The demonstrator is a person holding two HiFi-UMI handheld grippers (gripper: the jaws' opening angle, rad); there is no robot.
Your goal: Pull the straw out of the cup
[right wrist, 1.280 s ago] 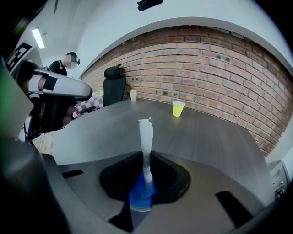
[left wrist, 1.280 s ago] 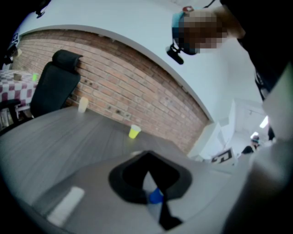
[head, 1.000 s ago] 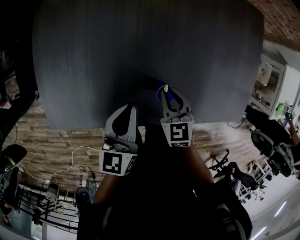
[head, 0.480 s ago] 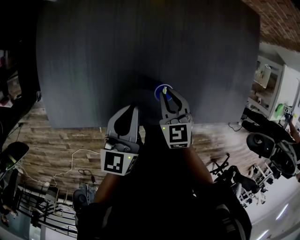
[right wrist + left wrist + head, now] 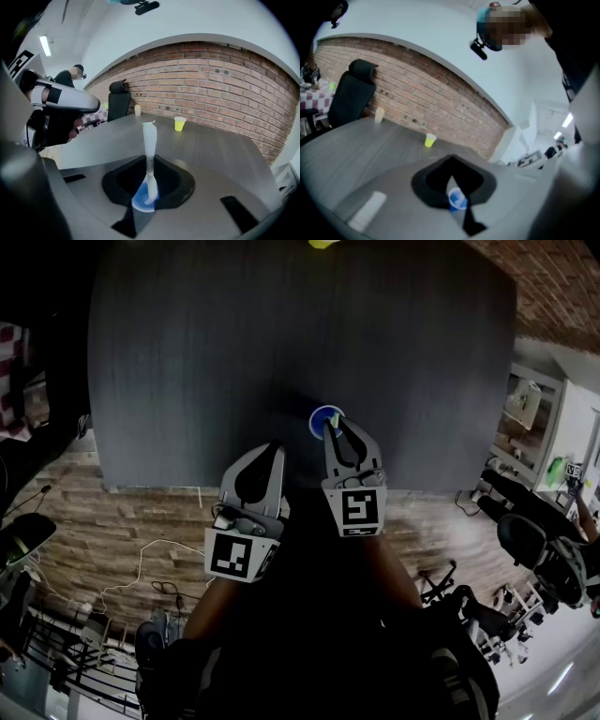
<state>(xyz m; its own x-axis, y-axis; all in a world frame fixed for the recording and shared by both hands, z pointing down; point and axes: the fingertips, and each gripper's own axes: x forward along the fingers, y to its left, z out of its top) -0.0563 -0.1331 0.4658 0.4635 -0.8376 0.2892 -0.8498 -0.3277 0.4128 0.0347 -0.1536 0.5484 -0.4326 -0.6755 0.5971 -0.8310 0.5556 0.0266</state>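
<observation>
Directly over the cup (image 5: 322,414), the right gripper (image 5: 331,427) has its jaws pressed together on the straw (image 5: 149,140), near its middle. From there the straw stands almost upright, lower end down in the cup, top free above the jaws, so the pull should, I think, go straight up along this axis. Left of the cup the left gripper (image 5: 274,448) hovers closed and empty, apart from it.
</observation>
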